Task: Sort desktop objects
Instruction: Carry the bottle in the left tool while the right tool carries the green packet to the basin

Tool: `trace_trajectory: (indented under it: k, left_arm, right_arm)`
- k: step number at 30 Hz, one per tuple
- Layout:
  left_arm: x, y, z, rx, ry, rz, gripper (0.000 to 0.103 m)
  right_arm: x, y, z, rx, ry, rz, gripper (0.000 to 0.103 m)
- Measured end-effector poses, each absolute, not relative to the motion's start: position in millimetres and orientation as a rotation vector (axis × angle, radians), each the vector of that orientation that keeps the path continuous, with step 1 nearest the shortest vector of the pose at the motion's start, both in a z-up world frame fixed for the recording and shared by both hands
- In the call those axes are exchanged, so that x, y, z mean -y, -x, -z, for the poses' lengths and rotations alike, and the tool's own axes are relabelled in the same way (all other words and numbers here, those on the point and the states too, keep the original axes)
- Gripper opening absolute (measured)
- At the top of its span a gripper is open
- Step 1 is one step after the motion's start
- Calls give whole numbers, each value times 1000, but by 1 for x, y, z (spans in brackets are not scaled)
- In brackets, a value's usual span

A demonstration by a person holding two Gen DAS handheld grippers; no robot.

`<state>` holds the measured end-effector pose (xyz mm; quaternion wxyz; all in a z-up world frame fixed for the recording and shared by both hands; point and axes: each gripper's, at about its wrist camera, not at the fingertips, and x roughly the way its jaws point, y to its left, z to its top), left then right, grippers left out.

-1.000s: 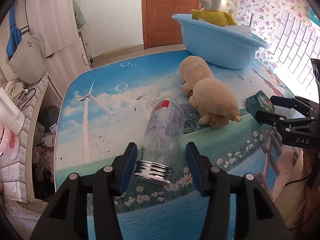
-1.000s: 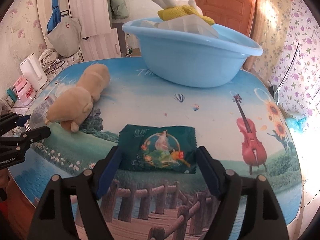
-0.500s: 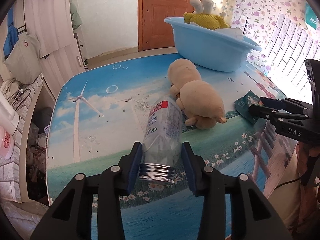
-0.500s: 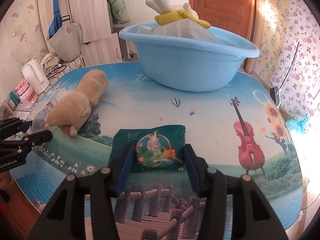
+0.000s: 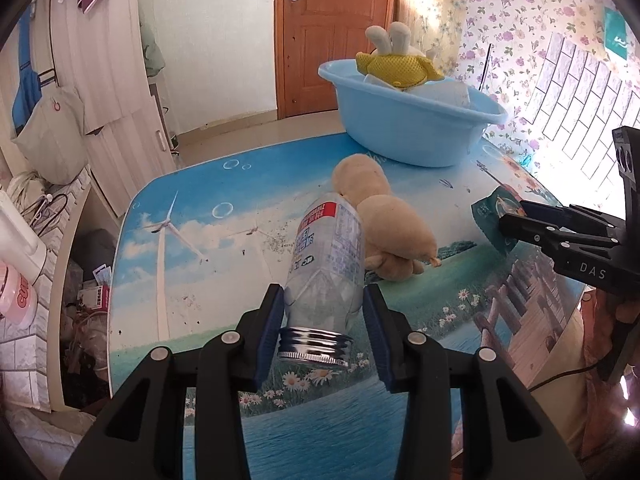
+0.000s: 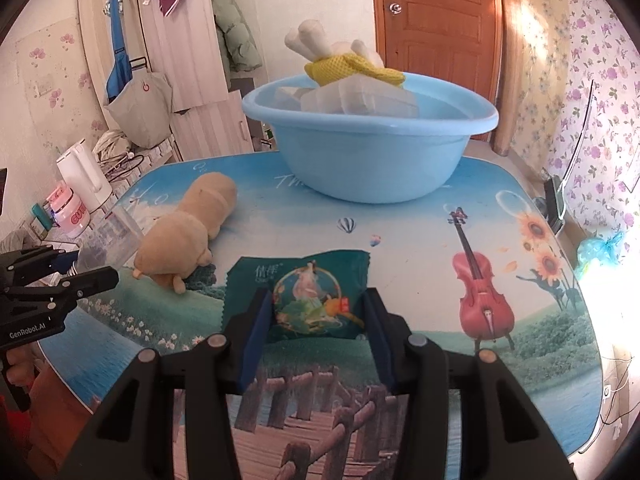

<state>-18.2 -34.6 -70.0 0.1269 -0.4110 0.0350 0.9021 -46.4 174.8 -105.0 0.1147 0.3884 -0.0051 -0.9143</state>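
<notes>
Left gripper (image 5: 324, 336): clamped on the clear plastic bottle (image 5: 326, 256), blue pads pressed to both shoulders just above the silver threaded neck; bottle raised off the table, base pointing away toward the basin.
Table (image 5: 192, 208): printed with sky, windmill, daisies, boardwalk and a violin.
Tan plush toy (image 6: 188, 232): lying on the table just right of the bottle, stretched toward the basin.
Blue basin (image 6: 372, 160): standing at the far side of the table, holding a yellow mesh bundle (image 6: 352, 66) with white pieces poking out, plus pale translucent containers.
Green packet (image 6: 310, 294): lifted clear of the table, front face toward the camera, tilted slightly.
Right gripper (image 6: 316, 340): closed on the packet's lower part, a pad against each side edge, packet bulging between.
</notes>
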Motion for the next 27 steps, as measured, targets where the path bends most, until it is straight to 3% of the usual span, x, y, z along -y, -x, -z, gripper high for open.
trace_trajectory:
  k: [27]
  left_arm:
    - [-61, 117, -1, -129, 989, -2566, 39]
  right_arm:
    - [-224, 85, 30, 118, -890, 2794, 45]
